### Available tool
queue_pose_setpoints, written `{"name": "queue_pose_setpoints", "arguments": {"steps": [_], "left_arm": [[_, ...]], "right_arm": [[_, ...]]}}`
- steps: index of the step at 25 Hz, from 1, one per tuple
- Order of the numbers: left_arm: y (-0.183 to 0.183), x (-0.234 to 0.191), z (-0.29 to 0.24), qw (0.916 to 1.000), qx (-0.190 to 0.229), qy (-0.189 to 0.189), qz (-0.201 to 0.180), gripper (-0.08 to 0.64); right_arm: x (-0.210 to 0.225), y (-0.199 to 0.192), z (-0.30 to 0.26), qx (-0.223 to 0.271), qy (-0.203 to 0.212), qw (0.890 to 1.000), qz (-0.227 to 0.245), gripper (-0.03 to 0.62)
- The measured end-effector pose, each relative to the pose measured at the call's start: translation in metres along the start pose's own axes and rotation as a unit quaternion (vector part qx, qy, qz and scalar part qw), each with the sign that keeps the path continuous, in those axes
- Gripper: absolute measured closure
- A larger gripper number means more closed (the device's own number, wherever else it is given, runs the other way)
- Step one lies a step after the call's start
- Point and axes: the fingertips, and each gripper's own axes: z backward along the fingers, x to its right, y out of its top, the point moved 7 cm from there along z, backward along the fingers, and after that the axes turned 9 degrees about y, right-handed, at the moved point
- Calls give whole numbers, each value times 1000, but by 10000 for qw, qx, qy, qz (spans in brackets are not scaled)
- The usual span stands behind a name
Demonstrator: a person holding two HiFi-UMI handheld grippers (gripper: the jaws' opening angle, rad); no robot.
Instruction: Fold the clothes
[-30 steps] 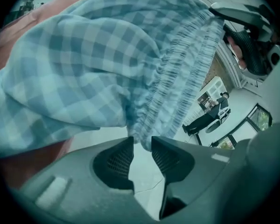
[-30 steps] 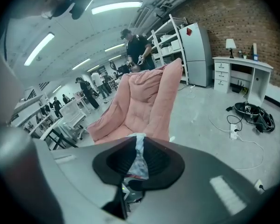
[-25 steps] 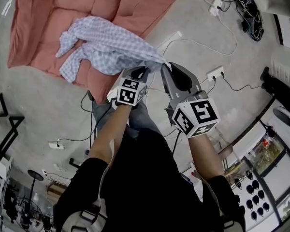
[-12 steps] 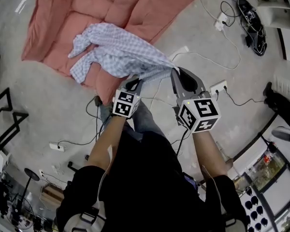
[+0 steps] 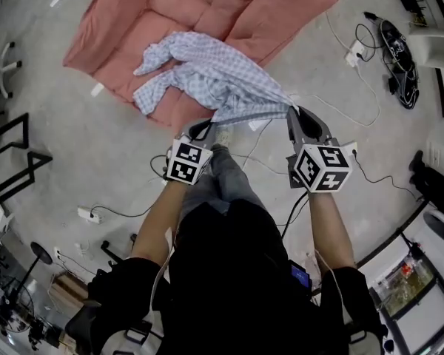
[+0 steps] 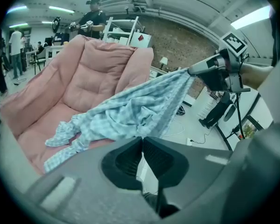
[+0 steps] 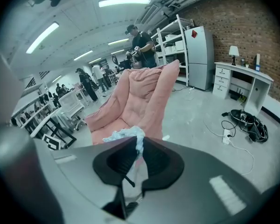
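A light blue checked shirt (image 5: 207, 72) lies crumpled on the pink couch (image 5: 126, 28), and its near edge is lifted off the seat toward me. My left gripper (image 5: 202, 126) is shut on that edge at the left. My right gripper (image 5: 291, 112) is shut on it further right, so the hem hangs stretched between the two. In the left gripper view the shirt (image 6: 130, 111) runs up from my jaws (image 6: 141, 141) to the right gripper (image 6: 192, 72). In the right gripper view a bunch of the cloth (image 7: 130, 134) sticks out of the shut jaws (image 7: 139, 146).
The couch stands on a grey concrete floor. Cables and a power strip (image 5: 353, 52) lie to the right, another power strip (image 5: 85, 214) to the left beside a black frame (image 5: 11, 161). The person's legs (image 5: 222, 176) are below the grippers. Shelves (image 7: 177, 45), desks and people stand behind the couch.
The two grippers have moved apart, the right one going right, and the shirt's edge has been drawn out between them and lifted off the couch.
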Motion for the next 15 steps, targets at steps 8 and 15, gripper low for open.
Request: {"name": "queue_pose_setpoints", "arguments": {"steps": [8, 15], "left_arm": [[-17, -22, 108, 9969, 284, 702, -222, 541], [-20, -74, 208, 9892, 265, 1441, -34, 540]], "right_arm": [[-66, 1, -3, -74, 471, 9985, 262, 548], [-152, 21, -28, -206, 1314, 9882, 757, 549]]}}
